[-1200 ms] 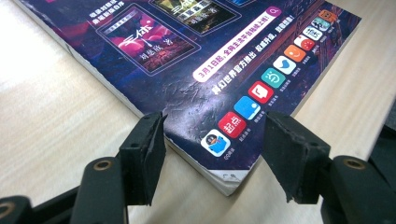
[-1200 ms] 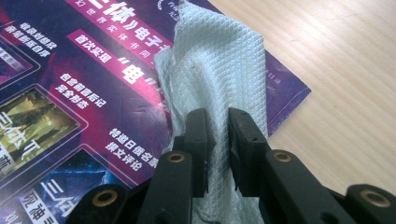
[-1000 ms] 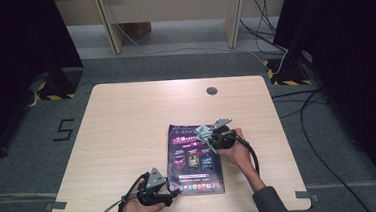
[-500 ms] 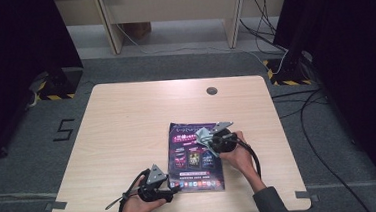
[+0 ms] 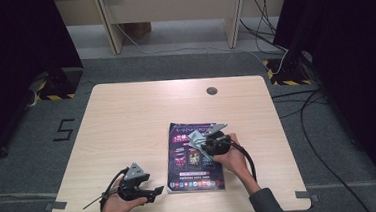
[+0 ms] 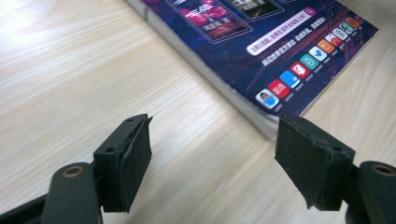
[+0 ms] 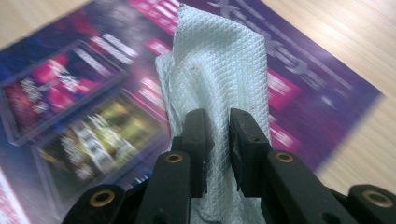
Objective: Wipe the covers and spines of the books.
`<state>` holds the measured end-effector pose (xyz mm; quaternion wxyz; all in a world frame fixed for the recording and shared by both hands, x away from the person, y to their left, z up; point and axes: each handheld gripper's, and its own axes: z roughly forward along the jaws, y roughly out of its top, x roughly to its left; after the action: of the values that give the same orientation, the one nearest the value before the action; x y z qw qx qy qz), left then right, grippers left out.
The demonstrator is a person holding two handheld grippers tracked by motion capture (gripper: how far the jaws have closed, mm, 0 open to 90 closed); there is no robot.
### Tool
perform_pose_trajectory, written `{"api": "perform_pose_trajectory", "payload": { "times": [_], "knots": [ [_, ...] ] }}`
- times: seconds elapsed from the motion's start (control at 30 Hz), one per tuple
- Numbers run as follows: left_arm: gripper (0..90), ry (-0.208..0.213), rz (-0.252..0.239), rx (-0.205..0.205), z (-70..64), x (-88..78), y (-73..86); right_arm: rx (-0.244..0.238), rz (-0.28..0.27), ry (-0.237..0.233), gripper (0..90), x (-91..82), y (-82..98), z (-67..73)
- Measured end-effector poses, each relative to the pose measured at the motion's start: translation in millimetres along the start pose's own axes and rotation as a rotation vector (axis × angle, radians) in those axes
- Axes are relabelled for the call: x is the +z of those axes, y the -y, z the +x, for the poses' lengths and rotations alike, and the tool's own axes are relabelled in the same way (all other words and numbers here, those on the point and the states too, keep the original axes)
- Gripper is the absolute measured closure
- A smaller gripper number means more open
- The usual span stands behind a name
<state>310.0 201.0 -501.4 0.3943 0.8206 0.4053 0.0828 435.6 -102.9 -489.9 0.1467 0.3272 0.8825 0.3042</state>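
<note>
Near the desk's front edge, right of its middle, the magazine (image 5: 195, 155) lies flat with its long axis running front to back, and the right claw (image 7: 218, 140) sits over its cover, clamped on a white wipe (image 7: 219, 70). The left claw (image 6: 212, 156), jaws just opening and empty, hovers off the magazine's front-left corner, so the right hand is nearer for wiping.
</note>
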Motion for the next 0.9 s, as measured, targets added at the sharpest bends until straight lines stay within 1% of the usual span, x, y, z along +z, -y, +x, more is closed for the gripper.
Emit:
{"api": "perform_pose_trajectory", "payload": {
  "times": [0.1,0.2,0.27,0.33,0.4,0.43,0.47,0.5,0.53,0.57,0.63,0.67,0.73,0.83,0.87,0.9],
  "knots": [
    [24.6,-0.016,0.002,-0.013,2.4,-2.6,2.9,-0.032,-0.001,-0.025,77.7,7.2,-9.9,14.7],
    [23.9,-0.021,0.016,-0.002,1.0,-1.7,4.1,-0.074,-0.003,-0.039,77.7,12.1,-16.5,26.9],
    [23.1,-0.024,0.02,0.001,-0.6,-0.2,4.4,-0.083,-0.006,-0.053,77.7,14.2,-19.0,32.9],
    [22.7,-0.02,0.029,0.008,-1.5,0.8,4.6,-0.092,-0.01,-0.079,77.7,15.5,-20.7,39.5],
    [22.7,-0.025,0.034,0.01,-1.4,1.8,4.4,-0.111,-0.011,-0.088,77.7,16.3,-22.6,47.4],
    [22.6,-0.026,0.035,0.01,-1.5,1.8,4.7,-0.107,-0.003,-0.098,77.7,16.5,-23.4,53.3],
    [22.6,-0.028,0.034,0.009,-1.5,1.5,4.9,-0.132,-0.008,-0.096,77.7,16.7,-24.1,55.1],
    [22.6,-0.027,0.033,0.009,-1.3,1.2,4.9,-0.135,-0.009,-0.113,77.7,17.2,-24.4,58.4],
    [22.7,-0.03,0.032,0.012,-0.8,1.1,4.4,-0.134,-0.003,-0.119,77.7,16.8,-24.6,61.8],
    [22.7,-0.033,0.031,0.01,-0.2,0.9,4.2,-0.154,-0.012,-0.122,77.6,17.0,-24.8,63.8],
    [22.7,-0.036,0.029,0.006,0.6,0.2,4.7,-0.155,-0.008,-0.142,77.6,16.1,-24.2,68.3],
    [22.7,-0.036,0.029,0.007,1.0,-0.3,4.8,-0.165,-0.008,-0.151,77.6,15.6,-23.9,69.8],
    [22.7,-0.044,0.027,0.008,2.4,-0.7,3.8,-0.175,-0.002,-0.154,77.7,14.2,-23.3,71.5],
    [22.7,-0.06,0.025,0.007,5.0,-1.6,4.0,-0.167,-0.002,-0.161,78.4,13.8,-22.2,68.4],
    [22.7,-0.064,0.025,0.004,6.0,-2.1,4.1,-0.176,0.003,-0.149,78.5,12.8,-22.0,66.3],
    [22.7,-0.067,0.021,0.002,6.8,-2.5,3.9,-0.175,0.005,-0.141,78.5,12.2,-21.3,63.2]
  ]
}}
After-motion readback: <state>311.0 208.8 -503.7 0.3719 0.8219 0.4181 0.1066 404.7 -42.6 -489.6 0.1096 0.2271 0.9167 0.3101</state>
